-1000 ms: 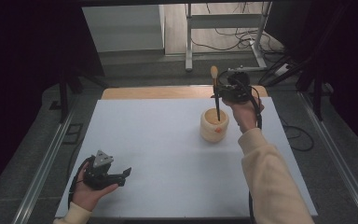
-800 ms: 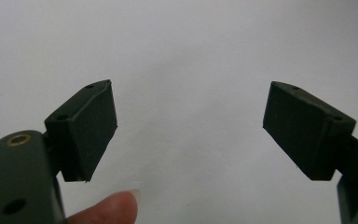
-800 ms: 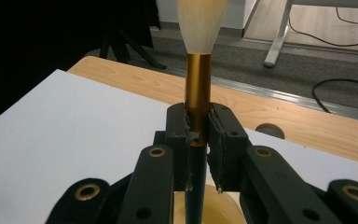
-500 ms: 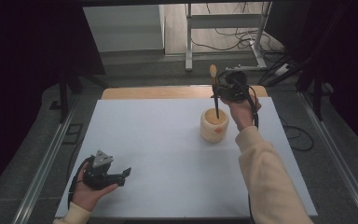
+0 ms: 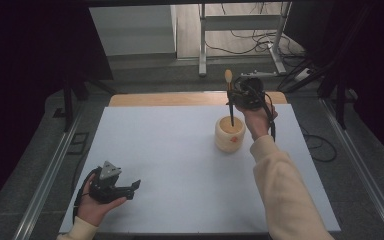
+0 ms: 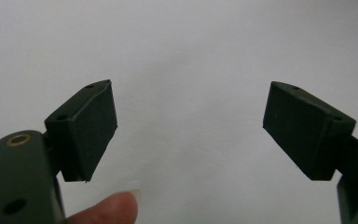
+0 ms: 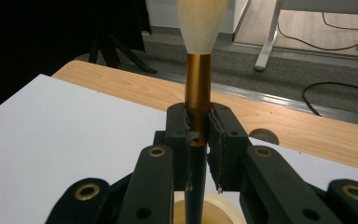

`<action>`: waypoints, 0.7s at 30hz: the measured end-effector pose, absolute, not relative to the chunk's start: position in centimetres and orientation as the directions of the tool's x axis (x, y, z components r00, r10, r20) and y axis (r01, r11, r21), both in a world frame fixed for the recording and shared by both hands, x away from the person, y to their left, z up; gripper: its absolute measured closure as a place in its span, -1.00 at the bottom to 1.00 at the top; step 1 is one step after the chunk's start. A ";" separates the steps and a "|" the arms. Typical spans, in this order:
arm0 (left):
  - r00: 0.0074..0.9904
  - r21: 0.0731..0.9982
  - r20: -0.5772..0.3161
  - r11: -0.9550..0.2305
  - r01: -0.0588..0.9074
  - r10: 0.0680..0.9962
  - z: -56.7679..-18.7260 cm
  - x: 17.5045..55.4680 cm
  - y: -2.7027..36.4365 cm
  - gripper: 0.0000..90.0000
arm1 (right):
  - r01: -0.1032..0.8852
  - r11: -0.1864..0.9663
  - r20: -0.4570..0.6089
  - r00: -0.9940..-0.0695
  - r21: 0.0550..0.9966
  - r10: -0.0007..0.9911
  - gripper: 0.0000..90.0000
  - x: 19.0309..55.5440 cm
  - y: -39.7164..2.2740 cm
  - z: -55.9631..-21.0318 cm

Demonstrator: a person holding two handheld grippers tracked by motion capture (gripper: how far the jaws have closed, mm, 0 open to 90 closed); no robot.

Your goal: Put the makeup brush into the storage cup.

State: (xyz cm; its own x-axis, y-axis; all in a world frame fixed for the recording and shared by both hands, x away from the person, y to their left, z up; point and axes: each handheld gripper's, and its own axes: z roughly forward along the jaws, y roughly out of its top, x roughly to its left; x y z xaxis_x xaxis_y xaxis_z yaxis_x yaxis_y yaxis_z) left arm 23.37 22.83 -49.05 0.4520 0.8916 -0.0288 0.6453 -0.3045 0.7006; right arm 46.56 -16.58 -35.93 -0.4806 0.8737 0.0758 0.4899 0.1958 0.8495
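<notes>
looking down from the high view, the white table (image 5: 170,150) carries a cream pot (image 5: 229,133) with the right gripper (image 5: 231,97) holding an upright brush (image 5: 229,95), its dark handle reaching into the pot; the left gripper (image 5: 130,187) rests near the front left corner. in the left gripper view the jaws stand wide apart over bare white surface, holding nothing, a fingertip (image 6: 107,210) below. in the right gripper view the jaws are clamped on the brush's gold ferrule (image 7: 197,88), the pot's rim beneath.

I see my right gripper (image 5: 232,95) clamped on a brush (image 5: 229,98), which stands upright with its pale tuft above the fingers and its dark handle dropping below them into a round cream pot (image 5: 230,134). My left gripper (image 5: 130,187) rests low on the white table (image 5: 180,165), jaws parted.
</notes>
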 end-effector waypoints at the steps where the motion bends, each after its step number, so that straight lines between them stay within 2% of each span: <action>1: 0.452 0.701 -0.029 -0.305 0.645 0.891 -49.1 23.4 22.8 -0.59 | 0.488 0.196 0.072 -0.477 0.851 0.876 0.75 46.6 -16.6 -36.0; 21: 0.455 0.697 -0.025 -0.311 0.646 0.890 -49.1 23.4 22.8 -0.59 | 0.477 0.174 0.074 -0.457 0.861 0.886 0.75 46.4 -17.4 -38.9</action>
